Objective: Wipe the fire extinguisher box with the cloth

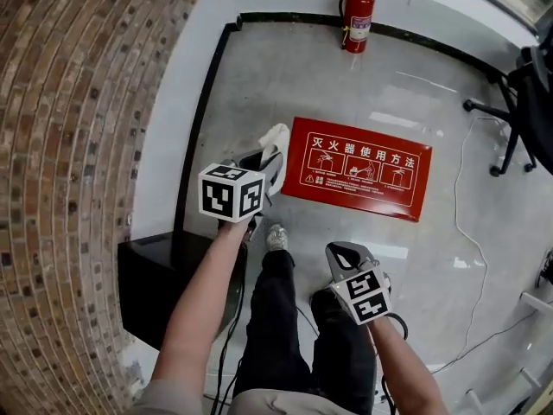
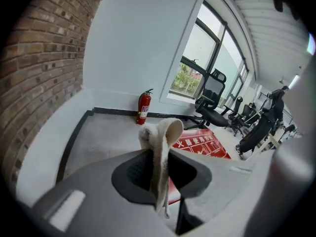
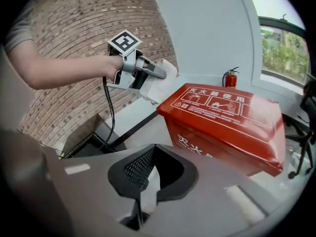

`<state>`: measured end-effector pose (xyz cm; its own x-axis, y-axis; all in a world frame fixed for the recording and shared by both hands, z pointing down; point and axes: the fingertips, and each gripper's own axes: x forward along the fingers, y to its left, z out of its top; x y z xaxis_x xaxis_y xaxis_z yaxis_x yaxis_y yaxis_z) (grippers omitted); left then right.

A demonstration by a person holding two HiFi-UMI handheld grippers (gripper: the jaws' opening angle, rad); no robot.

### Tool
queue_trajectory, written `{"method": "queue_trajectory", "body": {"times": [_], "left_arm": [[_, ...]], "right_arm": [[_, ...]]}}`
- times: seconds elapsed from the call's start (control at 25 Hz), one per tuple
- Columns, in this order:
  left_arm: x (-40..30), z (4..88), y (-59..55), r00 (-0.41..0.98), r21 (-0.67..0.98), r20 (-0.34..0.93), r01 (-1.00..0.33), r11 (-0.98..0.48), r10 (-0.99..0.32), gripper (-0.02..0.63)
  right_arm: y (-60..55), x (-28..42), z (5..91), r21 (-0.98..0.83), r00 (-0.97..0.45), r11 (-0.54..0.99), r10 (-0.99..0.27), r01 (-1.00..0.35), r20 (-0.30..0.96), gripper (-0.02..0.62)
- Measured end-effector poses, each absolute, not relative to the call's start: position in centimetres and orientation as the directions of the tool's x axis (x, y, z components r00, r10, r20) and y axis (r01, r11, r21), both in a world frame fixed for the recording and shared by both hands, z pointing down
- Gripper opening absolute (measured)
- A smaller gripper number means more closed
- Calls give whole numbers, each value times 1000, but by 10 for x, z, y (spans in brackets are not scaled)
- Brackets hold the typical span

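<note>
Nearest the lens: two forearms and dark trousers. In the left hand, the left gripper (image 1: 270, 158), jaws clamped tight on a folded pale cloth (image 1: 276, 135), loose end poking out past the tips. In the right hand, the right gripper (image 1: 344, 253), jaws fully together, nothing between them. Red fire extinguisher box (image 1: 363, 169) lying flat on the grey floor ahead of the feet, lettered face up, well apart from the fire extinguisher (image 1: 358, 20) standing by the far wall. Cloth held in the air off the box's left end, not touching it. No streaks, damp patches or dust lines legible on the red surface, so impossible to say whether any of it is wiped. Judged: no wiping contact at present; lettered face and sides best counted as left to do.
</note>
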<state>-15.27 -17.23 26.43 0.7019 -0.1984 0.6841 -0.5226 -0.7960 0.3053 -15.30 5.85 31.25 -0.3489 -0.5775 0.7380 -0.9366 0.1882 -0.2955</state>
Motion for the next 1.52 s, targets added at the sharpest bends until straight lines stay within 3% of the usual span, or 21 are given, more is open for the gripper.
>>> {"method": "queue_trajectory", "body": {"times": [0.16, 0.56, 0.88, 1.08, 1.32, 1.52], "left_arm": [[-109, 248, -178, 685, 274, 695, -533, -801, -218, 63], [11, 234, -73, 823, 471, 568, -314, -825, 11, 63], [104, 230, 10, 837, 476, 540, -213, -853, 93, 63], [133, 220, 32, 823, 401, 567, -308, -863, -31, 63], [140, 221, 59, 742, 321, 632, -513, -796, -223, 63], [147, 233, 102, 727, 353, 636, -572, -740, -258, 63]], "right_arm": [[71, -118, 303, -297, -319, 142, -614, -944, 722, 25], [101, -13, 285, -230, -155, -37, -635, -972, 757, 25], [158, 110, 274, -171, -39, -134, -665, -976, 745, 25], [185, 165, 272, -193, -103, -50, -702, -980, 705, 25], [227, 212, 267, -211, -220, 102, -703, -972, 676, 25], [225, 231, 271, -213, -288, 194, -680, -958, 675, 25]]}}
